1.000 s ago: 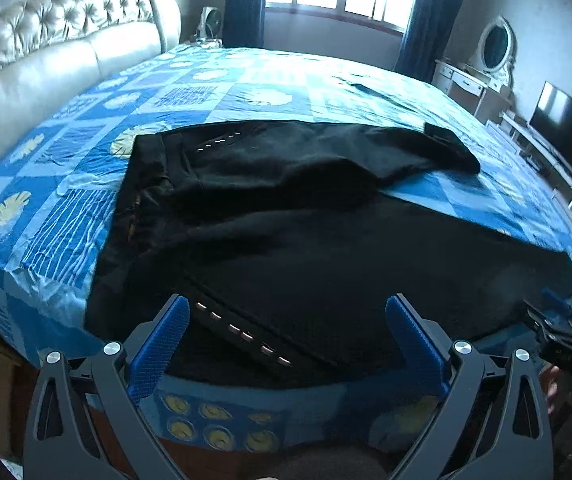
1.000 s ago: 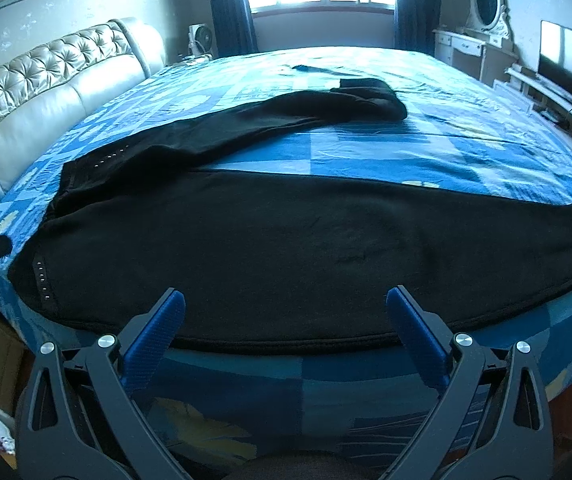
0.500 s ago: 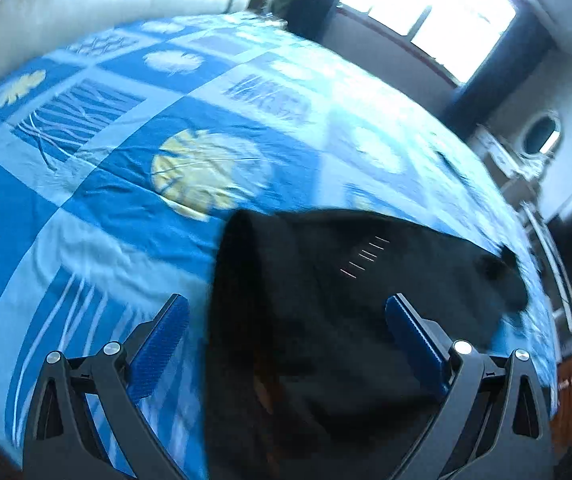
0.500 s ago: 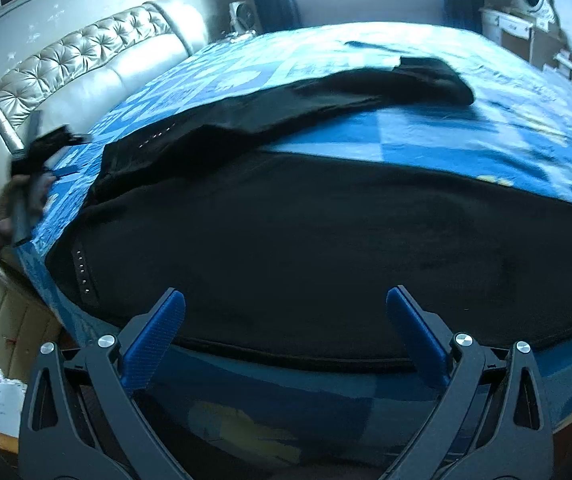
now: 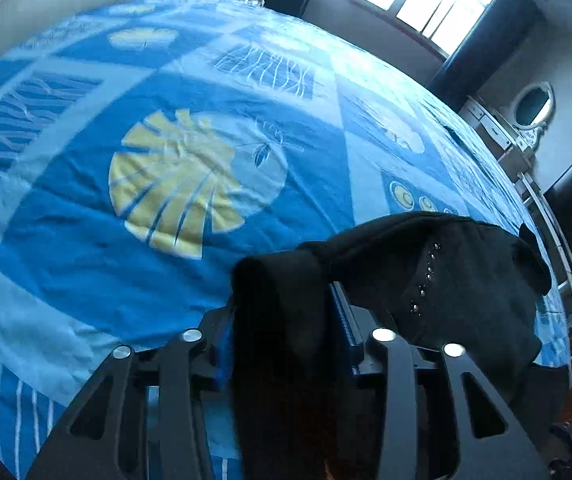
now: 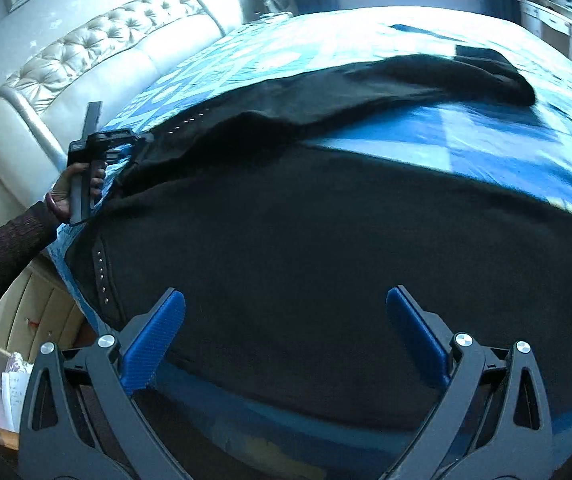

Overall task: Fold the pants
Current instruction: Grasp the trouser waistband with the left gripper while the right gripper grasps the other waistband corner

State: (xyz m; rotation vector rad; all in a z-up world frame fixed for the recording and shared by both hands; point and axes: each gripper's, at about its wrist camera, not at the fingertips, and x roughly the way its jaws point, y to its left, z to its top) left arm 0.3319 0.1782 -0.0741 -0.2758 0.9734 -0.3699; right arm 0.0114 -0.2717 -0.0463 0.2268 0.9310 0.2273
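Blue patterned bedding (image 5: 86, 272) covers a wide bed, with a tufted pale headboard (image 6: 98, 52) at the left and a bright window behind. At the far left of the right wrist view a hand (image 6: 74, 188) holds the left gripper (image 5: 282, 316); its jaws have just been closing and are now clamped on a bunched corner of the black pants (image 6: 325, 260) at the waist end. The pants lie spread across the bed, one leg angled away toward the far side, the other along the near edge. Further right, the right gripper (image 6: 286, 336) hovers over the near leg, jaws wide apart, holding nothing. Judging by this, folding has barely begun: only the first grab is made, and no fold is laid.
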